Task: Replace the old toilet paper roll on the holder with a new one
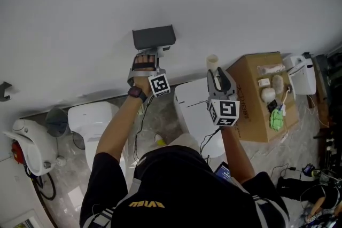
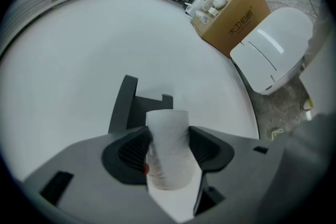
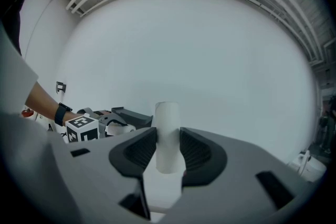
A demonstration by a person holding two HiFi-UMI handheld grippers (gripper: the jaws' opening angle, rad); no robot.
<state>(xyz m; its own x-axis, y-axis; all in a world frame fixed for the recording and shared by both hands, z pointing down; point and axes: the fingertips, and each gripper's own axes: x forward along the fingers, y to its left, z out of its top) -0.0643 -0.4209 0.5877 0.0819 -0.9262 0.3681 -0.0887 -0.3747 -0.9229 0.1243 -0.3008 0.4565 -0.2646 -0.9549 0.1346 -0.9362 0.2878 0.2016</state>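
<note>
A dark grey toilet-paper holder [image 1: 154, 37] is fixed to the white wall. My left gripper [image 1: 148, 56] reaches up just below it and is shut on a white paper roll [image 2: 168, 155]. In the left gripper view the holder [image 2: 130, 107] stands right behind that roll. To the right, apart from the holder, my right gripper [image 1: 216, 78] is shut on a narrow pale tube [image 1: 212, 63] that stands upright between its pads [image 3: 143, 150]. The right gripper view shows the tube [image 3: 167, 134] against bare wall, with the left gripper's marker cube [image 3: 83, 128] and the holder [image 3: 128, 114] at lower left.
Below the wall stand a white toilet [image 1: 92, 125] and a second toilet with its lid shut [image 1: 195, 109]. A cardboard box [image 1: 254, 99] with small items on top sits at the right. A small hook [image 1: 4, 91] juts from the wall at far left.
</note>
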